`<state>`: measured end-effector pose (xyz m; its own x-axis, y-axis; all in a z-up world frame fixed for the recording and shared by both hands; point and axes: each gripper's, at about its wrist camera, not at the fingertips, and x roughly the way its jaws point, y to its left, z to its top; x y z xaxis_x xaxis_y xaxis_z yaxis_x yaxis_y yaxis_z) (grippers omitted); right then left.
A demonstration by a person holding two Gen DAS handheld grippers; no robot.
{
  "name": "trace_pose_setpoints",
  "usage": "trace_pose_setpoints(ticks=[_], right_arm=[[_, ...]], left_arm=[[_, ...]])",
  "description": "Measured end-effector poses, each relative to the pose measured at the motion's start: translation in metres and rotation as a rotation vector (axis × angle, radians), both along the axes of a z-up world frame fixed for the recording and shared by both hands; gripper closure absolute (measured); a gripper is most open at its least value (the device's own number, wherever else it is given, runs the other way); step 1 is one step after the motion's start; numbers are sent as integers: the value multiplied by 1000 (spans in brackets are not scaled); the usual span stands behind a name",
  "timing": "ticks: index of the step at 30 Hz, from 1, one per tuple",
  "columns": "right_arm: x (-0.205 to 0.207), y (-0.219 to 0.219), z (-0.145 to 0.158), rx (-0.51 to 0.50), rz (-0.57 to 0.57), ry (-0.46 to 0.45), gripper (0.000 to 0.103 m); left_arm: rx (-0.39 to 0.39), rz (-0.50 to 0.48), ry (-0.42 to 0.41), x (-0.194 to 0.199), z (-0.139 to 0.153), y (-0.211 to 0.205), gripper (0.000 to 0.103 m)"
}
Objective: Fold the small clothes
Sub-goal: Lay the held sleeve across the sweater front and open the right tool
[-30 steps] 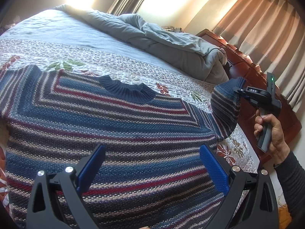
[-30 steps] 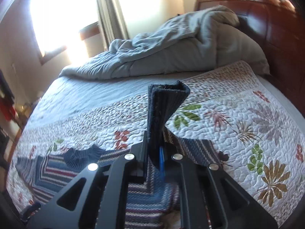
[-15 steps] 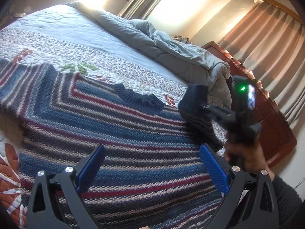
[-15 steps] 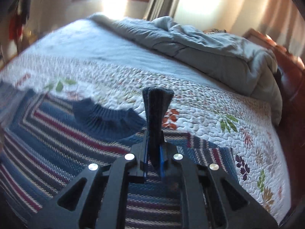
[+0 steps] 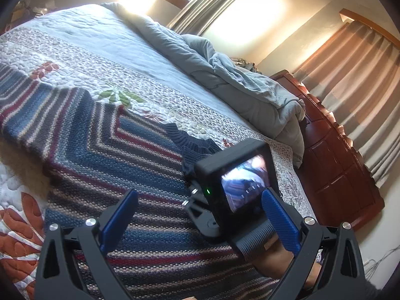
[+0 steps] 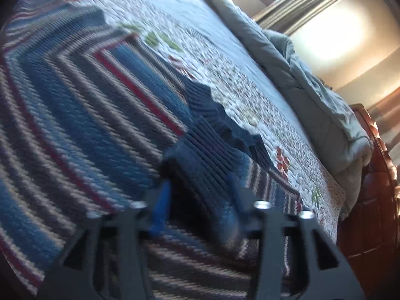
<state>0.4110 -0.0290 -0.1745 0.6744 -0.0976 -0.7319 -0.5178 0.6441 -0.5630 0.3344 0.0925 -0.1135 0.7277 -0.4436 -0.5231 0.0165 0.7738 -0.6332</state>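
Sleeve drop, mid-fold on the striped sweater [image 5: 105, 155]

R gripper [image 6: 197, 200] had just been opening w/ the navy cuff [image 6: 207, 155] lying loose between its jaws, right by the sweater's collar [image 5: 197, 145]. L gripper [image 5: 197, 222] hung wide and empty over the sweater's lower body. Imo best to let the cuff settle flat across the chest, then back straight out w/o snagging the knit. No readable brand or writing anywhere.

Legible text: none. The small screen [image 5: 246, 183] on the right-hand gripper's camera shows only blurred, unreadable marks.
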Motion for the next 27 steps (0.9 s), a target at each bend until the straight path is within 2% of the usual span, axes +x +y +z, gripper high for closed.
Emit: trace_pose_setpoints(ticks=[2,5,6,9,11,14,16,17,19,22,25,27], right_arm=[[-10,-8,17,100,-20,-4,46],[-20,-44,40,356,-137,49,43],[-27,-63,46,466,-199,54,38],[-41,-111,44,650,-354,65,36],[-50,-140,45,735,-402,50,36],[-51,-162,56,813,-432,12,34],[-56,-172,60,871,-466,-31,27],[-55,-175,58,892,-474,-24,27],[-51,-183,53,910,-471,35,27],[-42,-191,46,950,-493,87,27],[-38,-197,39,1005,-517,156,27],[-39,-195,42,1015,-504,157,27]], left_arm=[[-23,23,-3,-1,0,7,4],[-134,7,-22,-2,-1,18,4],[-146,16,-11,0,-1,19,4],[-154,15,-10,4,-3,17,4],[-132,5,25,20,-8,6,4],[-164,-37,83,53,-23,-16,4],[-173,-53,176,88,-45,-36,4],[-200,-64,251,107,-61,-47,4],[-237,-86,325,129,-79,-63,4],[-194,-72,355,147,-90,-78,4],[-202,-25,359,151,-94,-79,4],[-199,-9,360,154,-95,-78,4]])
